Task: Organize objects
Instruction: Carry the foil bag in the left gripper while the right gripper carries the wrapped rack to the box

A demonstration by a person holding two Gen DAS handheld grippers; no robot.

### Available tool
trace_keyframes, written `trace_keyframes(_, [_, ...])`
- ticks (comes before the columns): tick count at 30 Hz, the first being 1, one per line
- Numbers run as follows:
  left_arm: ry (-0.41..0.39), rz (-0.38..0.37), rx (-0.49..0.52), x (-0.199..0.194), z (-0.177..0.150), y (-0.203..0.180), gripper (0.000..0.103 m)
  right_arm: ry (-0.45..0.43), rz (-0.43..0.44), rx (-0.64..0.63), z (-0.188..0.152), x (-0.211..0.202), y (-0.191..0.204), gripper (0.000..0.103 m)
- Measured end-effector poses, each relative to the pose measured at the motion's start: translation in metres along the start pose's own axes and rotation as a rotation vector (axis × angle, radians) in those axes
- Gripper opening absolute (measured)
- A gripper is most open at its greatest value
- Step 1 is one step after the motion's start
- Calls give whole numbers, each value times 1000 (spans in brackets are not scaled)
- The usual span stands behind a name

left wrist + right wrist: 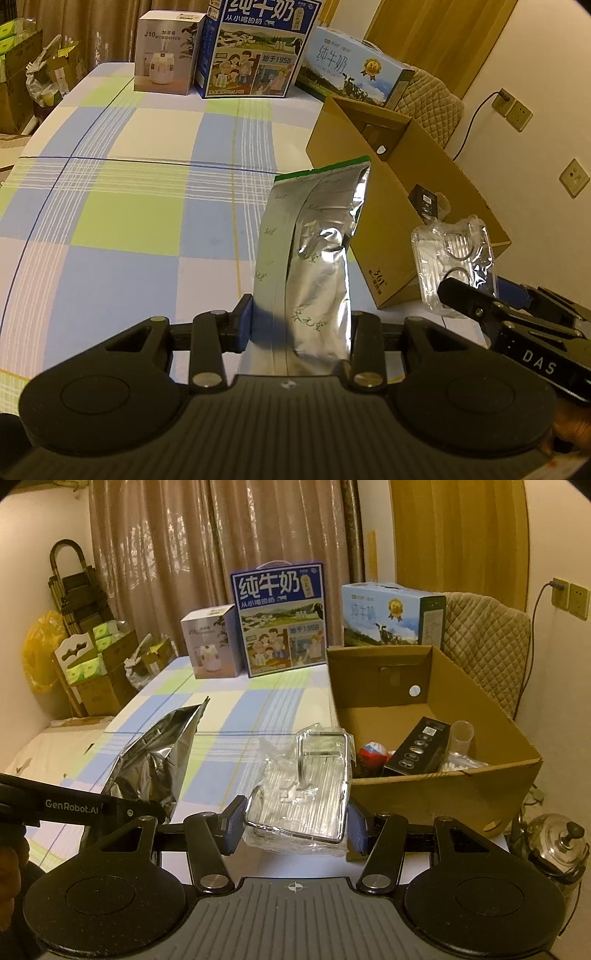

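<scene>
- Left gripper (301, 328): clamped on upright crinkled silver foil pouch (314, 258), above checked tablecloth (122, 206).
- Right gripper (293, 829): grips clear plastic-wrapped ribbed tray (306, 790), beside open brown cardboard box (436, 794).

Both tools share one build. The left gripper (301, 325) has a grey ribbed body flanked by two round black discs, each with a shallow raised circle. Black angled link arms with triangular cut-outs run forward, pinned by silver round-headed screws. Its fingers (243, 325) carry blue pads. A small cross-hair mark sits at the body's front edge. The right gripper (293, 825) looks the same, with blue pads too. Its side bears white "DAS" lettering; the left one's side reads "GenRobot.AI".
</scene>
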State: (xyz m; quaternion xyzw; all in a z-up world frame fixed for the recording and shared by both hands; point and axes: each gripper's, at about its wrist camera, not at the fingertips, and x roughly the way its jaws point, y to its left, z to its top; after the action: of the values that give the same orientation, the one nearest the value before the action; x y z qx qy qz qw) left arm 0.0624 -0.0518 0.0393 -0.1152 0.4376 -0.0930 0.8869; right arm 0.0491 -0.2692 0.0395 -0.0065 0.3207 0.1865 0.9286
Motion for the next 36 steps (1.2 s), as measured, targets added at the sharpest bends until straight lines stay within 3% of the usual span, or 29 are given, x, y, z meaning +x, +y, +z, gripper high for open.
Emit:
trace_keyframes(13, [-7, -39, -13, 2, 10, -25, 32, -32, -28, 20, 8, -18, -19, 52])
trace_keyframes(36, [-22, -139, 42, 25, 61, -123, 32, -53, -126, 16, 41, -31, -100, 52])
